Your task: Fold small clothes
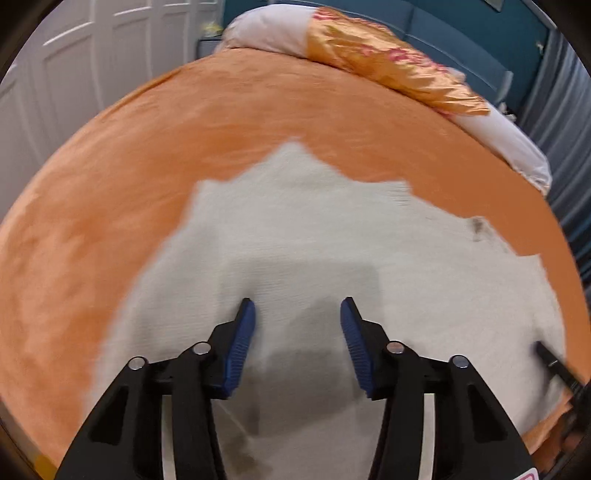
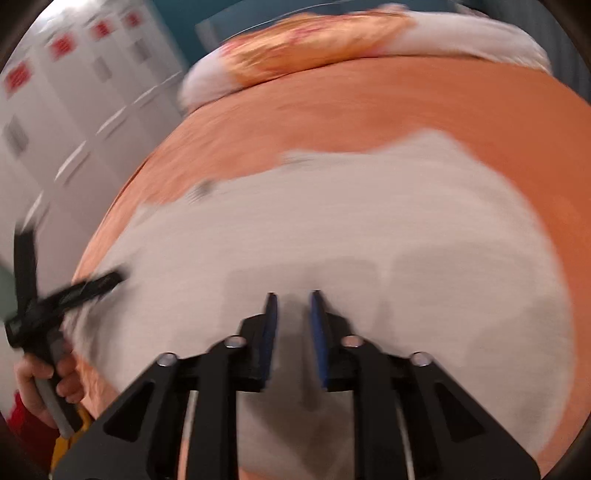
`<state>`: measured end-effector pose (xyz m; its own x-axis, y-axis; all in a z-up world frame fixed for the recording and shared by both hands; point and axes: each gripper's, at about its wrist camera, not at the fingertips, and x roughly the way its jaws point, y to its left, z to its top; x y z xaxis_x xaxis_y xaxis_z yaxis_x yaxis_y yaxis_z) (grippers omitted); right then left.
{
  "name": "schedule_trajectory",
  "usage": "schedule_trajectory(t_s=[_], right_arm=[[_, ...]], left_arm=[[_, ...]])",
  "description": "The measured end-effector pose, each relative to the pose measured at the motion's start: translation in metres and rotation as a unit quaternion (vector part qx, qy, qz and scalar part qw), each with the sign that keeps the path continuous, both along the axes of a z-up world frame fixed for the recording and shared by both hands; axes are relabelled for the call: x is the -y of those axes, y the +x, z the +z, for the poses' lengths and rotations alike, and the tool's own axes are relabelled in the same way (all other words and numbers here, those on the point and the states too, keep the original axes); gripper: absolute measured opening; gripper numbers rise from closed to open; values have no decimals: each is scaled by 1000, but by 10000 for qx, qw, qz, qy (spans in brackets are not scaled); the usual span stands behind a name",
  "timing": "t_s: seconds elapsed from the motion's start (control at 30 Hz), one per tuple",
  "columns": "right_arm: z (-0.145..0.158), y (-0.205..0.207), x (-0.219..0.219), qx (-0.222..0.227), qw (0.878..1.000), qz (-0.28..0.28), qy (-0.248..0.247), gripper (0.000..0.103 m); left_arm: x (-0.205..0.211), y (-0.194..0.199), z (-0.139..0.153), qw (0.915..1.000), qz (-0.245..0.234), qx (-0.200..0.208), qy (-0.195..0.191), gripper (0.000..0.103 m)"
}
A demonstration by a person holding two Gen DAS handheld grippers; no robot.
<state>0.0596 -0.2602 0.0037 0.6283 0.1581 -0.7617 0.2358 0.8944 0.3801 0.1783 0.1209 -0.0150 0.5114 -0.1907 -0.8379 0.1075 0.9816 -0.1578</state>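
A pale grey-white garment (image 1: 314, 229) (image 2: 332, 221) lies spread flat on an orange bed cover (image 1: 184, 122) (image 2: 406, 99), with a small dark mark (image 1: 478, 225) (image 2: 203, 188) near one far edge. My left gripper (image 1: 297, 301) hovers over the cloth's near part, open, with nothing between its blue pads. My right gripper (image 2: 293, 293) hangs above the same cloth with only a narrow gap between its pads, and nothing sits in that gap. In the right wrist view the left gripper (image 2: 70, 291) shows at the left edge, held by a hand (image 2: 40, 373). Both views are blurred.
A pillow with an orange satin cover (image 1: 388, 55) (image 2: 314, 44) lies along the head of the bed. White panelled wardrobe doors (image 1: 92, 55) (image 2: 74, 92) stand beside the bed. A teal wall (image 1: 461, 29) is behind it.
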Motion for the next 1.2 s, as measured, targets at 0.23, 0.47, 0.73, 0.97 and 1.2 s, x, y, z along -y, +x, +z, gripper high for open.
schedule_trajectory(t_s=[0.23, 0.47, 0.73, 0.97, 1.2], right_arm=[[12, -76, 63, -95, 9948, -993, -187, 17], [-1, -111, 53, -265, 9933, -1123, 55, 32], [-1, -111, 49, -162, 9910, -1319, 155, 52], [-3, -108, 50, -176, 9906, -1326, 283, 52], [-9, -97, 47, -229, 9914, -1208, 448, 53]], left_arm=[[-37, -38, 15, 9994, 182, -74, 292, 50], [-41, -59, 20, 9991, 304, -202, 205, 52], [-41, -72, 24, 9987, 347, -250, 270, 55], [-54, -75, 29, 9970, 645, -211, 372, 69], [-63, -62, 19, 9960, 731, -397, 329, 72]])
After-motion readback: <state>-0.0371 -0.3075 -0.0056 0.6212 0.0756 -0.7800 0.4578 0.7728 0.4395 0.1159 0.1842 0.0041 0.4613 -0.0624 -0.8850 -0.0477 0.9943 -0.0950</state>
